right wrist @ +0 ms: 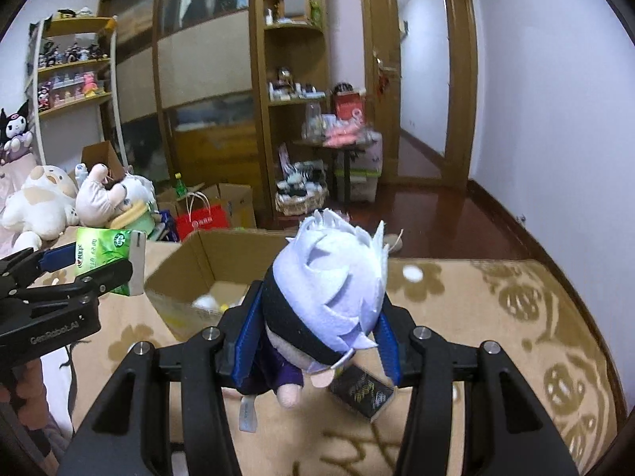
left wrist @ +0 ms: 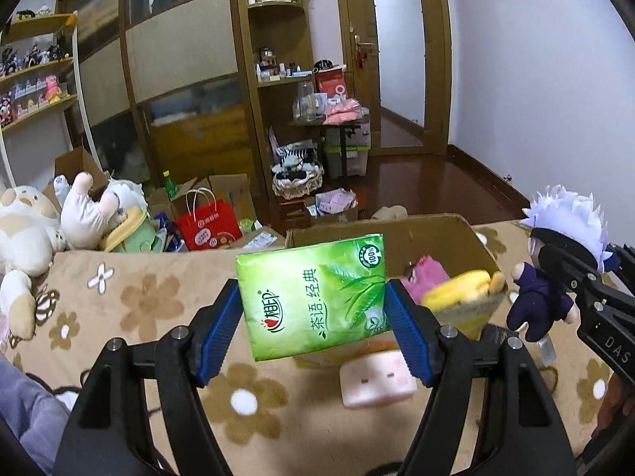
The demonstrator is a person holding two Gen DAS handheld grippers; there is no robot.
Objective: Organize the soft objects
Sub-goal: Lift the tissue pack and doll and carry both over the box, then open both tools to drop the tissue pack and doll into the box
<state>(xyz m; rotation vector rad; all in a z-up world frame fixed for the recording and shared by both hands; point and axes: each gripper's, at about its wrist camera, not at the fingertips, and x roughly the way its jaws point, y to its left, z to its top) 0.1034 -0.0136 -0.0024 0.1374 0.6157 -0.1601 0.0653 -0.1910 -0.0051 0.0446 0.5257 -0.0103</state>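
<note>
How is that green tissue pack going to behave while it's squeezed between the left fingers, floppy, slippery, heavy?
The green tissue pack probably gives a little: it looks like a soft, plastic-wrapped packet. The glossy wrap could be slippery, though the ribbed blue fingers of the left gripper press both its edges. It seems light, staying upright when held only by its lower half.

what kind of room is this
Most likely a lived-in bedroom or hobby room at home: a flower-patterned blanket covers a bed-like surface, plush toys pile beside it, and wooden shelves display small figures, near a tall wardrobe.
</note>
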